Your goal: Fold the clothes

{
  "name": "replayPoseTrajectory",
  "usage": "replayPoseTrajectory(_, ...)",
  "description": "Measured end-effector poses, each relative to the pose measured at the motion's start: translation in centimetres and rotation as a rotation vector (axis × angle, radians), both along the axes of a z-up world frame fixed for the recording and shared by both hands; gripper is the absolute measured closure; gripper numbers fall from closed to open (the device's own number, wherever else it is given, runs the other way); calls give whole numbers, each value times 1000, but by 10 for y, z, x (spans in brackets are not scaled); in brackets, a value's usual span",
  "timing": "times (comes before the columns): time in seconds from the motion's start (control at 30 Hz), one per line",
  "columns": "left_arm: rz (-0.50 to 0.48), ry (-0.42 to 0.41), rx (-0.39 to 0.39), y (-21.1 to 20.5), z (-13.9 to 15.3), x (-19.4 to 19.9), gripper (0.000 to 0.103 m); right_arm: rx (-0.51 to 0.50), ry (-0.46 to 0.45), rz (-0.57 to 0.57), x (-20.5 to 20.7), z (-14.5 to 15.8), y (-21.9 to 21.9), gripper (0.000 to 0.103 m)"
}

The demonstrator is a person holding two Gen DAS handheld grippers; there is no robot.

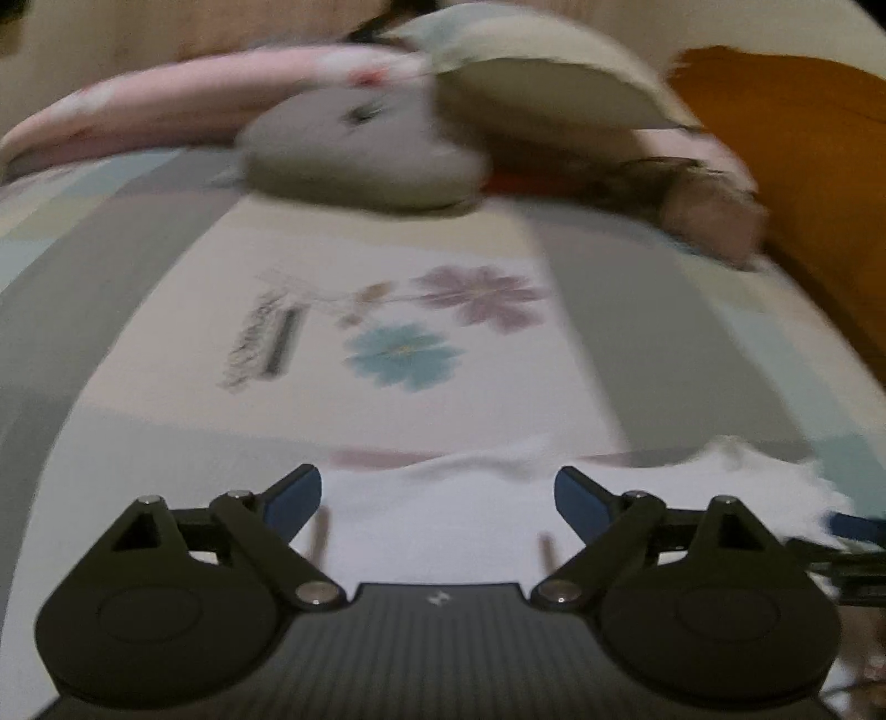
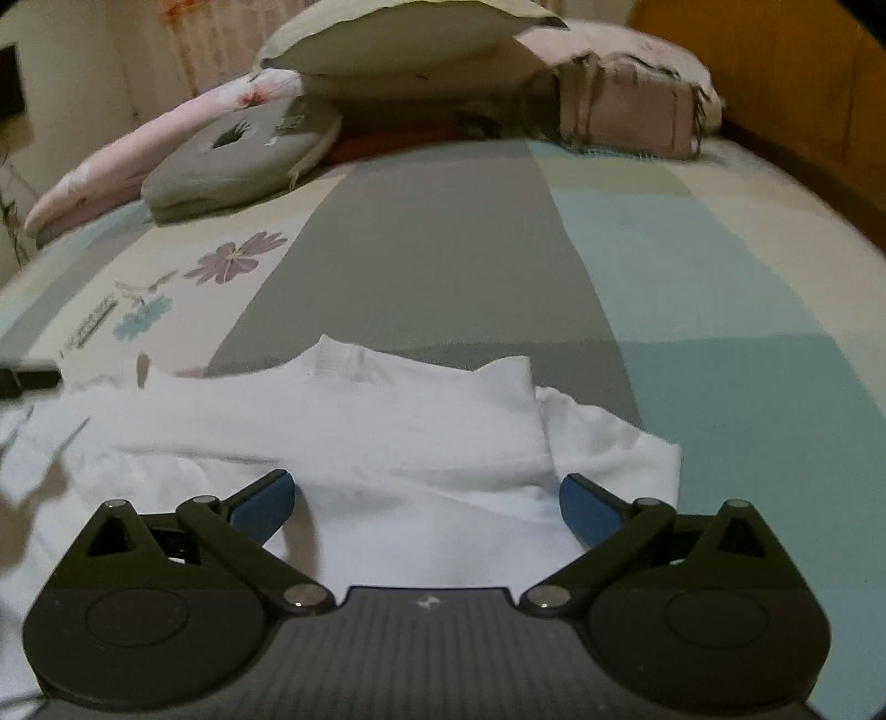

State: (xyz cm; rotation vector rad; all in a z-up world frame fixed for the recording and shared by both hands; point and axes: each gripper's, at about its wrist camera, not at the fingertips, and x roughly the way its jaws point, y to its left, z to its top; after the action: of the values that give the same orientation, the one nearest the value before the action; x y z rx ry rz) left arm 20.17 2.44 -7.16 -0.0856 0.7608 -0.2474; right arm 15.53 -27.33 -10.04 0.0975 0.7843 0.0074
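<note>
In the left wrist view, the left gripper (image 1: pixel 437 498) has its jaws spread wide and empty over a soft white shirt (image 1: pixel 443 531) on the patchwork bedsheet (image 1: pixel 637 332). In the right wrist view, the right gripper (image 2: pixel 426 498) also stands spread, pinching nothing; the knitted shirt (image 2: pixel 387 443) lies flat between and ahead of its jaws, ribbed collar (image 2: pixel 338 360) farthest away.

We look across a bed (image 2: pixel 443 232) spread with a sheet (image 2: pixel 692 266) in grey, pale blue and cream blocks, printed with purple and teal flowers (image 1: pixel 437 327); at its far end lie a grey ring-shaped cushion (image 2: pixel 238 155), a pink floral pillow (image 2: pixel 138 149) and a cream pillow (image 2: pixel 398 39); an orange-brown wooden board (image 2: pixel 775 72) flanks the right side; the wall (image 2: pixel 83 61) behind is pale; the light is dim and warm.
</note>
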Motion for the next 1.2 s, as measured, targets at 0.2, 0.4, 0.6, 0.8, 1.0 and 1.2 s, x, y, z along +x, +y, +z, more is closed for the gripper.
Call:
replayPoseTrajectory(0.2, -147, 48, -73, -33, -19, 26, 10, -14, -18, 5, -4, -2, 0, 0)
replayPoseTrajectory(0.4, -111, 49, -60, -41, -35, 44, 10, -21, -28, 12, -7, -3, -1, 0)
replayPoseTrajectory(0.6, -94, 24, -28, -28, -6, 20, 10, -31, -34, -5, -14, 8, 0, 0)
replayPoseTrajectory(0.8, -84, 42, 30, -16, 15, -29, 8, 15, -84, 70, -44, 33, 14, 0)
replayPoseTrajectory(1.0, -76, 138, 34, -10, -10, -69, 8, 118, 23, 42, -74, 19, 16, 0)
replayPoseTrajectory(1.2, -77, 113, 87, -11, 1, -96, 8, 102, 10, 27, -109, 29, 9, 0)
